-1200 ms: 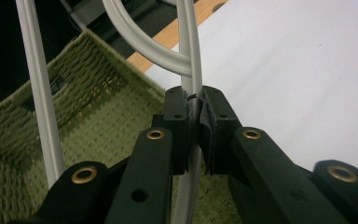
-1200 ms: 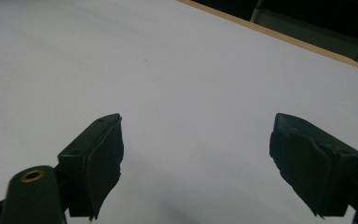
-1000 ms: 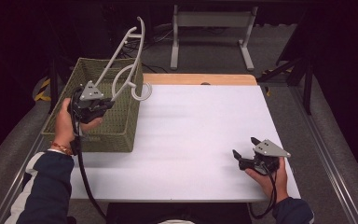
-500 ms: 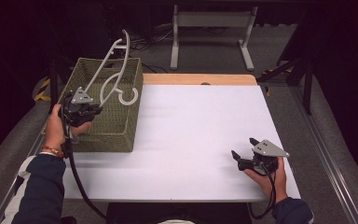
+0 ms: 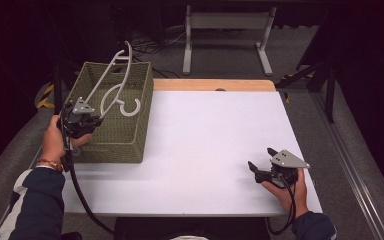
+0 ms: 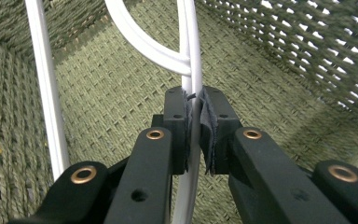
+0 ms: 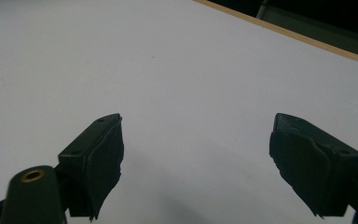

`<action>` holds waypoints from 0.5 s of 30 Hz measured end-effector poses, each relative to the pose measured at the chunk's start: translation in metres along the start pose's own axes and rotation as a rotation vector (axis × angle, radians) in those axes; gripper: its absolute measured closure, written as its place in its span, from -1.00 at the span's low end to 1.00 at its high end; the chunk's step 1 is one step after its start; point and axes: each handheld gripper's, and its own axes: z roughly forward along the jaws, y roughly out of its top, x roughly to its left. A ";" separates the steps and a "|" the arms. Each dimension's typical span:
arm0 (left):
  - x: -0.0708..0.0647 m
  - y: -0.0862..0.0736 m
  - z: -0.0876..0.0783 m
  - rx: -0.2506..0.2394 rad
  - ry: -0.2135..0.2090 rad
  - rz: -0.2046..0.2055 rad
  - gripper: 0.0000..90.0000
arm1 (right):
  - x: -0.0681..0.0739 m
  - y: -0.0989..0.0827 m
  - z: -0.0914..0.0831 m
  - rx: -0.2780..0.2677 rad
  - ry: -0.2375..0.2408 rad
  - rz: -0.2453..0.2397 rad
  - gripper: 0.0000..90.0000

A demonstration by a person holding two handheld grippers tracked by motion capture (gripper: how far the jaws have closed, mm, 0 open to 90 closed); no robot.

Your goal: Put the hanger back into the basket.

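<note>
The white plastic hanger [image 6: 192, 70] is clamped at a thin bar by the left gripper [image 5: 82, 121], inside the green woven basket [image 5: 130, 145]. Its long axis rises toward 1 o'clock, with the hook hanging at 3 o'clock. The right gripper [image 5: 262, 169] is kept wide open and empty, well apart on the white table [image 5: 205, 135].

White tabletop [image 5: 205, 145], bare surface, with a light wood strip [image 5: 210, 84] along the far edge. There's a small dark mark [image 5: 220, 90] mid far edge. Grey carpet floor [image 5: 375, 150] all round. Beyond the far edge stands a grey metal frame [image 5: 225, 22], with loose cables [image 5: 160, 42] to its left. Yellow-black tape [image 5: 45, 95] lies off the far left corner. Dark stand legs [image 5: 315, 75] sit off the far right corner. A metal floor rail [image 5: 350, 165] runs along the right edge.
</note>
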 end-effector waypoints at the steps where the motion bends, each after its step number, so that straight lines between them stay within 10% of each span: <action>1: 0.000 0.000 0.000 0.005 -0.004 0.002 0.82 | 0.000 0.000 0.000 0.001 0.001 0.000 -0.60; 15: 0.002 -0.001 0.005 0.009 0.018 -0.019 0.81 | 0.001 -0.001 0.002 0.012 0.009 -0.005 -0.60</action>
